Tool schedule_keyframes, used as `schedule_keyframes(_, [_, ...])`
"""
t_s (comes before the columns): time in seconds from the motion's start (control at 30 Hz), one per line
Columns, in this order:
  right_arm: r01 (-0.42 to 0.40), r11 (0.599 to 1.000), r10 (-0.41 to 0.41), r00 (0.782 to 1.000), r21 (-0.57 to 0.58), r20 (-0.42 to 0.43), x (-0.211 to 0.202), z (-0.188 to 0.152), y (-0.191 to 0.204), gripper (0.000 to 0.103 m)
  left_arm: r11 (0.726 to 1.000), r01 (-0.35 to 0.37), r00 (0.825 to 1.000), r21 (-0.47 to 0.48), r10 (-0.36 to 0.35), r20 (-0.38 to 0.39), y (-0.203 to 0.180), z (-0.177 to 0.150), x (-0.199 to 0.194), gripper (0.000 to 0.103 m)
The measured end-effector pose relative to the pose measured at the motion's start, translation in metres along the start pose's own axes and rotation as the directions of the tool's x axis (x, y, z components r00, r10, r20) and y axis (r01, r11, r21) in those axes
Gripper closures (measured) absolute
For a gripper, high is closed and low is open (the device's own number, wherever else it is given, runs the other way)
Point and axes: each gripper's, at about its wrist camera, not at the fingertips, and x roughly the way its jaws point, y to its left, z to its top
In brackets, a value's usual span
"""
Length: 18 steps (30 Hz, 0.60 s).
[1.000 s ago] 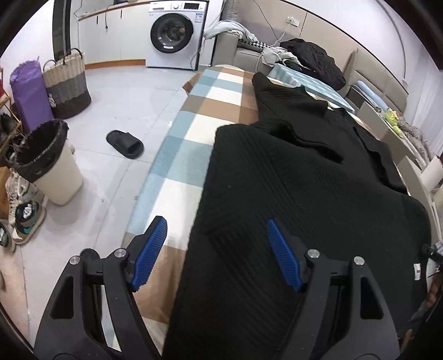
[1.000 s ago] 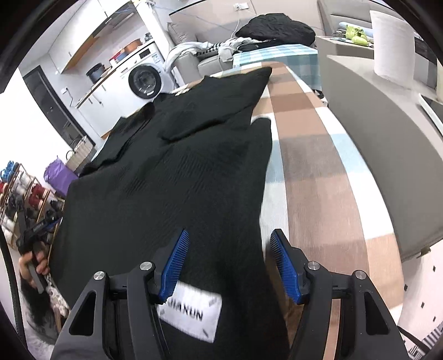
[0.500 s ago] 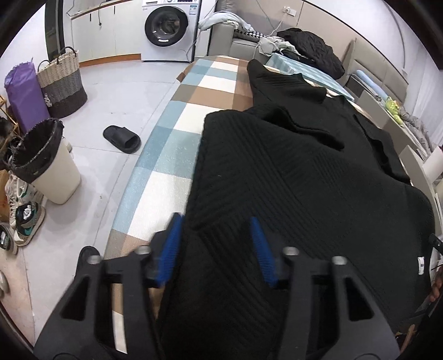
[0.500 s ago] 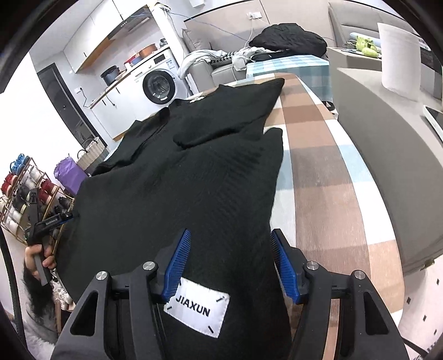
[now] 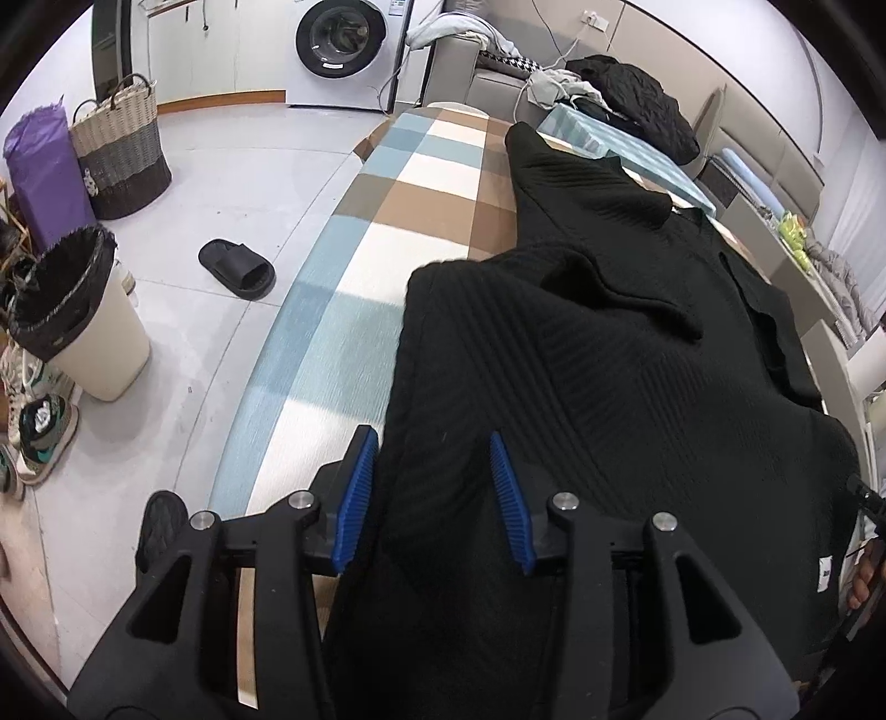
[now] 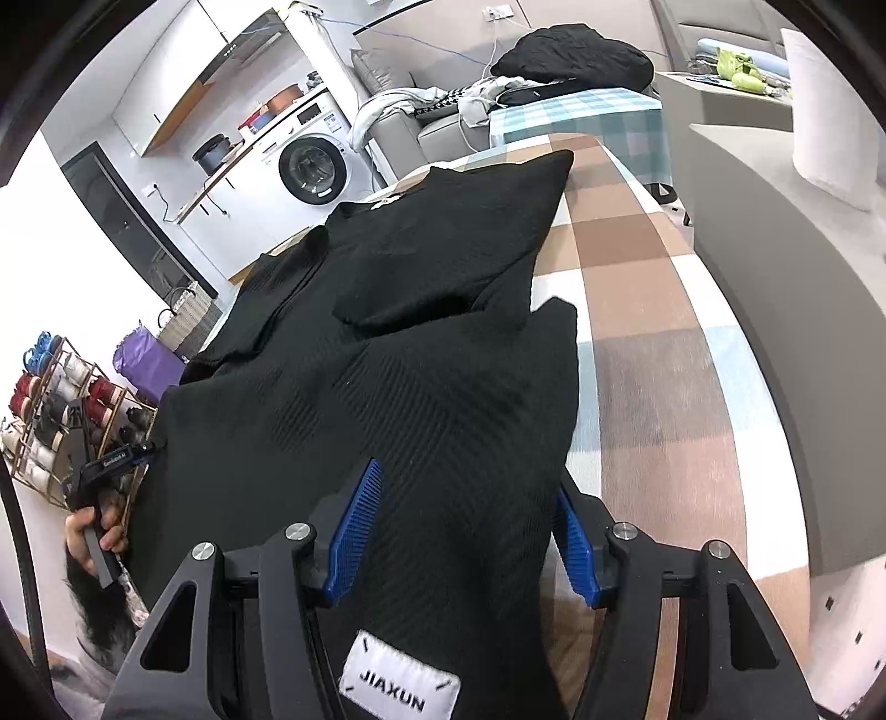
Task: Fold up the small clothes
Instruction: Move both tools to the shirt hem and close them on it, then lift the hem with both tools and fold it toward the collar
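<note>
— Left gripper [image 5: 434, 493]: slack or clamped?

— Clamped. Had just been closing its jaws, with the near hem of the black knit sweater [image 5: 637, 387] bunched between the blue pads and pinched there.

— And the right gripper [image 6: 465, 531]?

— Clenched likewise on that hem, at the corner with the white JIAXUN label [image 6: 401, 687] (hung at six o'clock of the jaws, draped over the gripper's own body). Covered part of the right-hand pad with fabric.

— Found the sweater where?

— Spread along the checked cover [image 5: 387, 260], stretching away toward twelve o'clock from both grippers. Held raised at the near end. Lay flat farther off, with a sleeve folded across the body.

— Saw bare cover anywhere?

— At nine to eleven o'clock of the sweater in the left wrist view, and at three o'clock of it in the right wrist view.

— Noticed the other hand at all?

— At eight o'clock in the right wrist view: the left hand [image 6: 91, 537], wrapped round its handle at the sweater's far edge.

— Around the room?

— On the floor at nine o'clock in the left view, a black slipper [image 5: 238, 268] and a lined bin [image 5: 77, 321]; at twelve o'clock, a washing machine [image 5: 343, 50].
</note>
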Motion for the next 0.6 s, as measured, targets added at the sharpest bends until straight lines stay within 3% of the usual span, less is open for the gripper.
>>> schedule_keyframes(0.17, [0.011, 1.0, -0.011, 1.0, 0.003, 0.001, 0.009, 0.01, -0.005, 0.044, 0.999, 0.01, 1.0, 0.033, -0.01, 0.0, -0.01, 0.013, 0.014, 0.06])
schedule_keyframes(0.2, [0.009, 1.0, -0.009, 1.0, 0.005, 0.002, 0.011, 0.011, -0.006, 0.051, 0.999, 0.021, 1.0, 0.038, -0.021, 0.009, -0.012, 0.015, 0.016, 0.061])
schedule_keyframes(0.23, [0.007, 1.0, -0.007, 1.0, 0.007, -0.001, 0.014, 0.011, -0.007, 0.055, 0.999, 0.033, 0.999, 0.04, -0.034, 0.02, -0.013, 0.015, 0.017, 0.076])
schedule_keyframes(0.3, [0.012, 1.0, -0.012, 1.0, 0.005, -0.003, 0.019, 0.012, -0.009, 0.08, 0.998, 0.046, 0.998, 0.042, -0.048, 0.037, -0.013, 0.013, 0.016, 0.098])
schedule_keyframes(0.33, [0.007, 1.0, -0.007, 1.0, 0.0, 0.006, 0.019, 0.011, -0.009, 0.085, 0.998, 0.057, 0.997, 0.037, -0.059, 0.056, -0.012, 0.012, 0.013, 0.098])
schedule_keyframes(0.37, [-0.003, 1.0, 0.003, 1.0, -0.014, 0.027, 0.017, 0.01, -0.009, 0.097, 0.997, 0.064, 0.994, 0.033, -0.066, 0.085, -0.011, 0.009, 0.007, 0.099])
schedule_keyframes(0.47, [-0.031, 0.998, 0.037, 0.995, -0.055, 0.095, 0.005, 0.005, -0.008, 0.099, 0.995, 0.09, 0.986, 0.034, -0.094, 0.137, -0.007, -0.002, -0.015, 0.099])
schedule_keyframes(0.6, [-0.074, 0.996, 0.079, 0.99, -0.05, 0.115, -0.008, 0.0, -0.014, 0.099, 0.993, 0.105, 0.977, 0.054, -0.113, 0.181, -0.008, -0.022, -0.047, 0.1])
